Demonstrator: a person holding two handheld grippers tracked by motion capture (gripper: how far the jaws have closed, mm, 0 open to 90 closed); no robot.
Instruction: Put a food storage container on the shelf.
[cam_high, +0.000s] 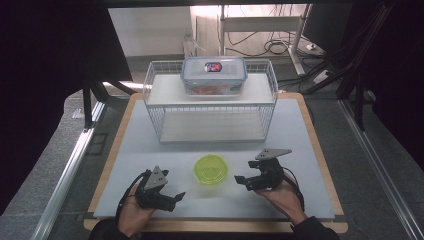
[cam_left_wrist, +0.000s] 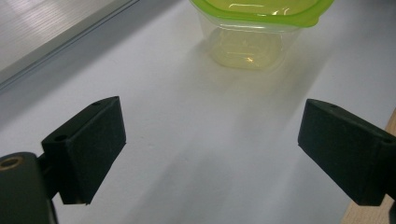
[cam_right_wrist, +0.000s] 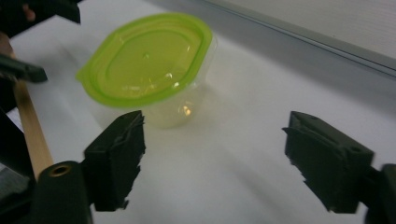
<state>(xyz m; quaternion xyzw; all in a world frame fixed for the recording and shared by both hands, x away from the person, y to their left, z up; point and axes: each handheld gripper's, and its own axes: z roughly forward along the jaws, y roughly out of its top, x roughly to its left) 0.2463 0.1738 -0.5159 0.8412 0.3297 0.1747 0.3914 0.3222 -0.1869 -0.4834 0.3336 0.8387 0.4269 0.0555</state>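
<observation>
A small clear tub with a lime-green lid (cam_high: 211, 169) stands on the white mat near its front, between the two hands. My left gripper (cam_high: 176, 196) lies to its left, jaws wide apart with only bare mat between them. In the left gripper view the tub (cam_left_wrist: 254, 32) sits ahead, beyond the open left gripper (cam_left_wrist: 212, 154). My right gripper (cam_high: 241, 181) rests to the tub's right, pointing at it. The right gripper view has the tub (cam_right_wrist: 149, 70) ahead and left of the open right gripper (cam_right_wrist: 212, 158), apart from its pads.
A white wire basket (cam_high: 210, 122) with a shelf stands behind the tub. On that shelf sits a clear box with a blue-rimmed lid (cam_high: 214, 75). The mat lies on a wooden board (cam_high: 320, 165); its front edge runs just ahead of the wrists.
</observation>
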